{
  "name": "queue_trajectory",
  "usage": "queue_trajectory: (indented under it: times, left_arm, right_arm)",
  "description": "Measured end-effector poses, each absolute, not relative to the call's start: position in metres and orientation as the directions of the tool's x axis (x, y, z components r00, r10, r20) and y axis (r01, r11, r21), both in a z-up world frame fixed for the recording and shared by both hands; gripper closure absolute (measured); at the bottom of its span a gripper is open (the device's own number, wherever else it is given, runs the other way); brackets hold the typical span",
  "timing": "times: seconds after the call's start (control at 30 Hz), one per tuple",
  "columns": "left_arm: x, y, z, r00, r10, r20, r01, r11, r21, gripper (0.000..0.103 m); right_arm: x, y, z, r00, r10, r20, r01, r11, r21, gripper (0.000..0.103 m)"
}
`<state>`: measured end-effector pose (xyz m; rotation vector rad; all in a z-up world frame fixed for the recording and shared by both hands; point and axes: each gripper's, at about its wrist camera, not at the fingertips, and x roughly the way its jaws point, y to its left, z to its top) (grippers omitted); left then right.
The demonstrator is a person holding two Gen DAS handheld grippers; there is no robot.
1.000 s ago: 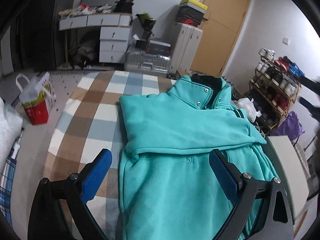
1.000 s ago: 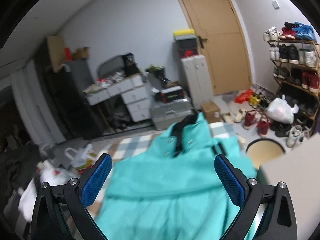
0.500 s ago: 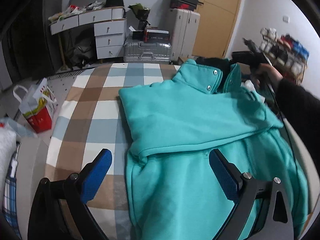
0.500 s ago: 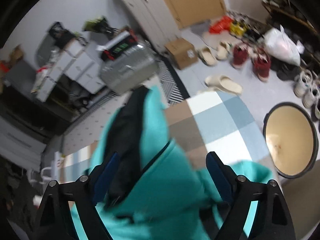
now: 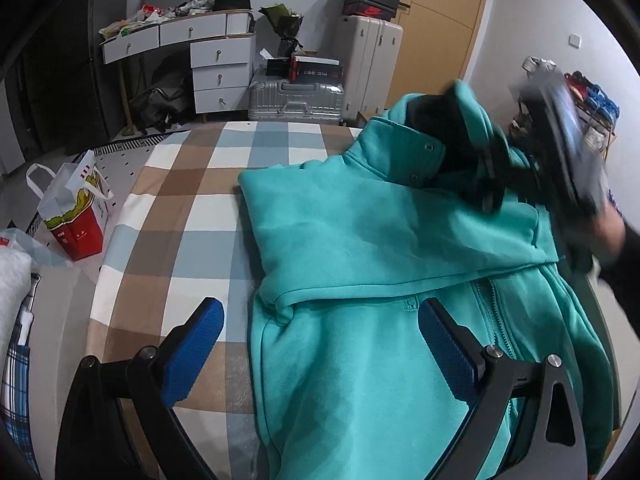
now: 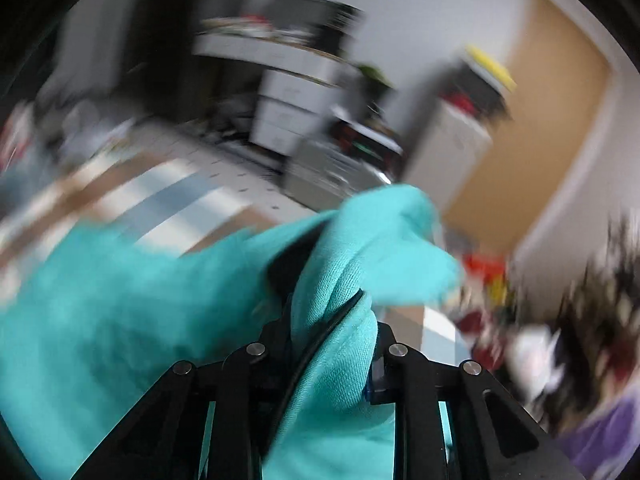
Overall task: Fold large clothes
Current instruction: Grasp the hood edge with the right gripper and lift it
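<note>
Checked blue, brown and white cloth-covered bench (image 5: 168,216) in a cluttered bedroom. Teal fleece zip jacket (image 5: 360,264) lies on its right half, sleeve folded across the chest. Left tool (image 5: 320,344) released, hovering over the hem. Right tool (image 6: 332,344) clenched on the jacket collar, lifting it; view blurred. Red-and-white paper bag (image 5: 76,208) on the floor left of the bench, silver suitcase (image 5: 296,96) beyond the far edge.

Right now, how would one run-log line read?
step: folding teal jacket | right claw: shut on collar, lifting | left claw: open above hem | surface: checked cloth
</note>
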<state>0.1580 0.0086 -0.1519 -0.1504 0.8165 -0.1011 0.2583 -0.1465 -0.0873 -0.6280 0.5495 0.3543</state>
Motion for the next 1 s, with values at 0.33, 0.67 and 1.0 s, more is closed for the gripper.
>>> queue_trajectory:
  times: [0.33,0.67,1.0]
  left_arm:
    - [0.159,0.021,-0.156,0.656,-0.155,-0.738,-0.004,0.978,-0.209,0.008]
    - [0.158,0.017,-0.155,0.644,-0.186,-0.742,0.029,0.975,-0.219,0.008]
    - [0.16,0.006,-0.161,0.625,-0.177,-0.761,0.057,0.982,-0.182,0.008]
  right_arm:
    - [0.186,-0.153,-0.126,0.589,0.179,-0.788,-0.584,0.769,-0.261,0.045]
    - [0.225,-0.26,-0.029,0.587,0.413,-0.696,-0.376,0.901,0.217,0.028]
    - [0.367,-0.28,-0.023,0.582,0.259,-0.771,-0.076,0.961,0.266,0.022]
